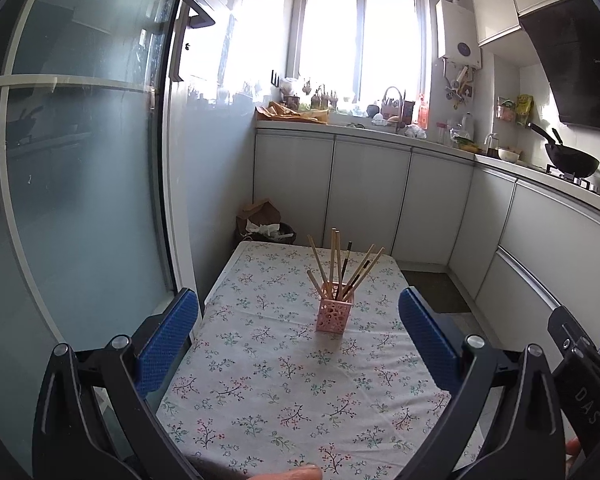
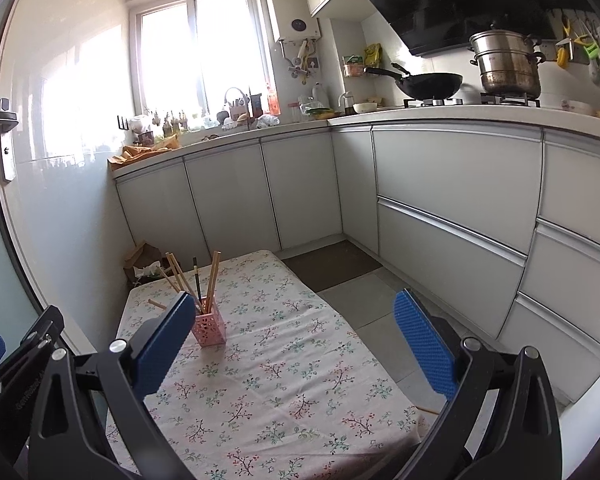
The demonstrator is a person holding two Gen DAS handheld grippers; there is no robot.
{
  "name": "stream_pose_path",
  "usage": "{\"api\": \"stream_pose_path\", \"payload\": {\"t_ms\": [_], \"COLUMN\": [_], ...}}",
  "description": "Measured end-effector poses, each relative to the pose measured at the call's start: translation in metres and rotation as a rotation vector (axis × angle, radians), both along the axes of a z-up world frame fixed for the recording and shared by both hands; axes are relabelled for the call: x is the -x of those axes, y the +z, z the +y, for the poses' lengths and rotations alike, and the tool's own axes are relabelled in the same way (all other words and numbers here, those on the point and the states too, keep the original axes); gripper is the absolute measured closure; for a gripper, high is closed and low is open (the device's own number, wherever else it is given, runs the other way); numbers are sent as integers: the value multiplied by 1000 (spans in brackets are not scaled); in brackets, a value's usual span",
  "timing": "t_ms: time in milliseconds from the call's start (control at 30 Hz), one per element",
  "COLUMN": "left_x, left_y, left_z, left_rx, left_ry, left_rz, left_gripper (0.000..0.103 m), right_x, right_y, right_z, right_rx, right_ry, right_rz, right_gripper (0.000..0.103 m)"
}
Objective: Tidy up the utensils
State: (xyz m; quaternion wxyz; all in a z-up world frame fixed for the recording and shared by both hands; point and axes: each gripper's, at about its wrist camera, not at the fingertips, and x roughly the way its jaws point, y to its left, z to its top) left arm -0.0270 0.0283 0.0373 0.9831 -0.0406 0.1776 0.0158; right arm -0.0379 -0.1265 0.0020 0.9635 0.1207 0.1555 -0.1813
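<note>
Left gripper [image 1: 297,312]: jaws spread wide, holding nothing, hovering over the table [image 1: 259,380].
Right gripper [image 2: 295,320]: also wide open, empty.
Chopsticks [image 1: 340,268]: upright in the pink holder [image 1: 334,314], straight ahead between the left fingers, fanned against its rim.
Stage: looks sorted.

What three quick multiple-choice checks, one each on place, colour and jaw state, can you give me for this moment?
1. Where do the chopsticks stand?
A. In the holder on the table
B. In the wok
C. On the floor

2. What colour is the holder?
A. Green
B. Pink
C. Black

3. How do the jaws of the left gripper and right gripper stand?
A. Both shut on chopsticks
B. One open, one shut
C. Both open, holding nothing

Answers: 1 A, the sticks rise out of the holder on the floral cloth. 2 B, its perforated walls are pink in both views. 3 C, each view shows its blue pads wide apart with nothing between them.
</note>
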Motion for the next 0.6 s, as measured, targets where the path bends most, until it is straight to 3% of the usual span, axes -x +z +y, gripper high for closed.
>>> {"api": "stream_pose_path", "payload": {"t_ms": [600], "left_x": [-3], "left_y": [-5], "left_z": [-3], "left_rx": [-21], "left_ry": [-5], "left_rz": [7], "left_gripper": [7], "right_x": [5], "right_y": [7], "right_z": [3], "right_rx": [29], "right_ry": [-2], "right_rz": [-32], "right_gripper": [6]}}
